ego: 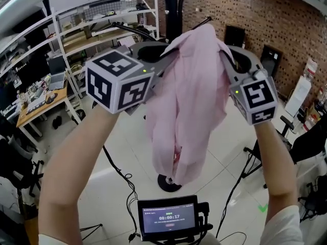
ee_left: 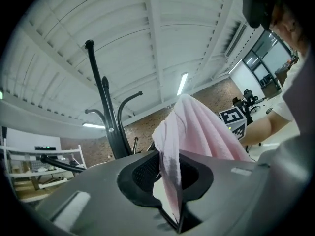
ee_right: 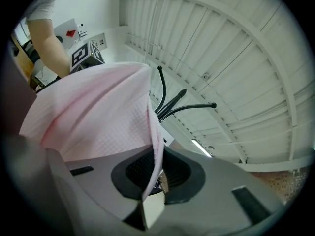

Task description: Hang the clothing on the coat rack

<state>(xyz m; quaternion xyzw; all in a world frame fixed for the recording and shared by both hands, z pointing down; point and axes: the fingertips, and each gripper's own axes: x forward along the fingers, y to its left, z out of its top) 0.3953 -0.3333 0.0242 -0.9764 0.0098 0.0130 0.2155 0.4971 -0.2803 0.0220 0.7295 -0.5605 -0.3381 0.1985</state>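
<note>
The clothing [ego: 191,101] is thin pink cloth, matt, with a fine waffle weave. The left gripper [ego: 162,59] and the right gripper [ego: 228,61] have grey matt plastic shells and black ribbed pads. The coat rack [ee_left: 105,107] looks like smooth black metal. The floor [ego: 127,142] tiles are glossy.

Bright, even light falls from ceiling strip lamps [ee_left: 182,83]. Both gripper views bulge heavily, with black vignetted corners and soft, blurred foregrounds. The head view is sharp, bowed at its edges.
</note>
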